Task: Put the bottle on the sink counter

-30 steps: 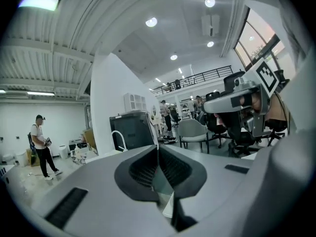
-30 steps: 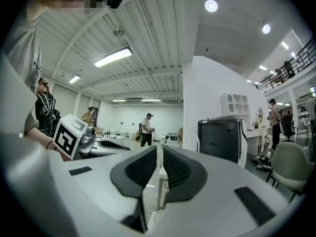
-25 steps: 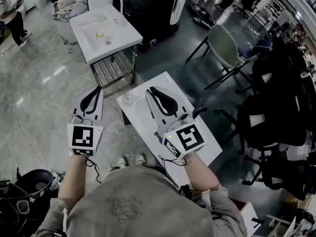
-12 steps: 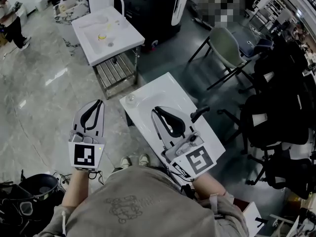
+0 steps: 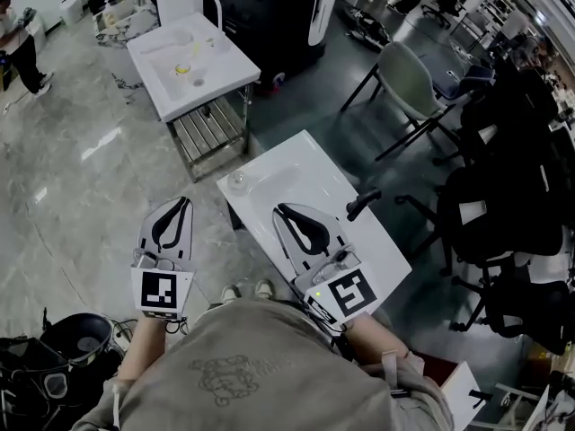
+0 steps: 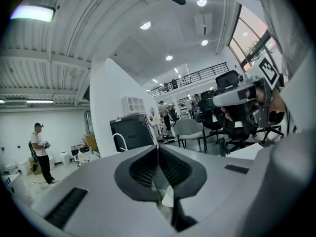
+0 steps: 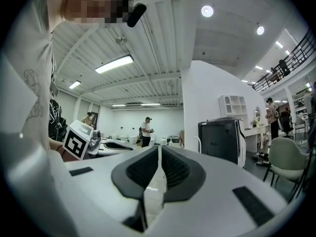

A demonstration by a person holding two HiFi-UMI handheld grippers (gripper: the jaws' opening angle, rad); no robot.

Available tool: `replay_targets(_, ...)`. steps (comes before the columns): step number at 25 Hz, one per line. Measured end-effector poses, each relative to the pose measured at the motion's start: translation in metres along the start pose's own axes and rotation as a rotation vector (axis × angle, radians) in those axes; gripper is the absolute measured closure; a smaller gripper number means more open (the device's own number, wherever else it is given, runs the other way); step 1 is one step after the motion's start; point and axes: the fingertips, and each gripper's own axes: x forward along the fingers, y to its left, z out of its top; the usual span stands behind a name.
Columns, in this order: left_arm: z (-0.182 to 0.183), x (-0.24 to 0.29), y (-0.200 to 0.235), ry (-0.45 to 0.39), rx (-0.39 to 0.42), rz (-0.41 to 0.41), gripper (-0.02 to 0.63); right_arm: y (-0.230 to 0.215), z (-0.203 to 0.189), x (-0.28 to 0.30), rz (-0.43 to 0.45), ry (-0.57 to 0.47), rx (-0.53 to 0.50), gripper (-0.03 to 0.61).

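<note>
**Jaws clenched on nothing, bottle seemingly on the desk**

Both jaws are pressed together with nothing between them. The left gripper (image 5: 185, 202) is held over the floor just left of the white desk (image 5: 382, 254), and the right gripper (image 5: 280, 209) above its near half. Both are kept level and pointed forward, as suits hands with nothing to carry. On the desk's far left corner a small clear thing (image 5: 238, 180), judged to be the bottle, is stood well apart from both grippers.
</note>
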Motion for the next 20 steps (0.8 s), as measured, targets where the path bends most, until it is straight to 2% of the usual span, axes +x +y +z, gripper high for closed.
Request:
replay_targets(6, 0.009, 0.006, -0.004, -0.011, 0.058, -0.022, 0.588, -0.001, 0.0, -0.005, -0.01, 0.009, -0.005, 0.537)
replay_targets(11, 0.011, 0.005, -0.004, -0.011, 0.064, -0.026, 0.588, 0.006, 0.003, -0.006, 0.019, 0.006, 0.0, 0.537)
replay_targets(20, 0.016, 0.005, -0.012, -0.025, 0.045, -0.046, 0.588, 0.012, 0.003, -0.012, 0.018, 0.004, 0.001, 0.537)
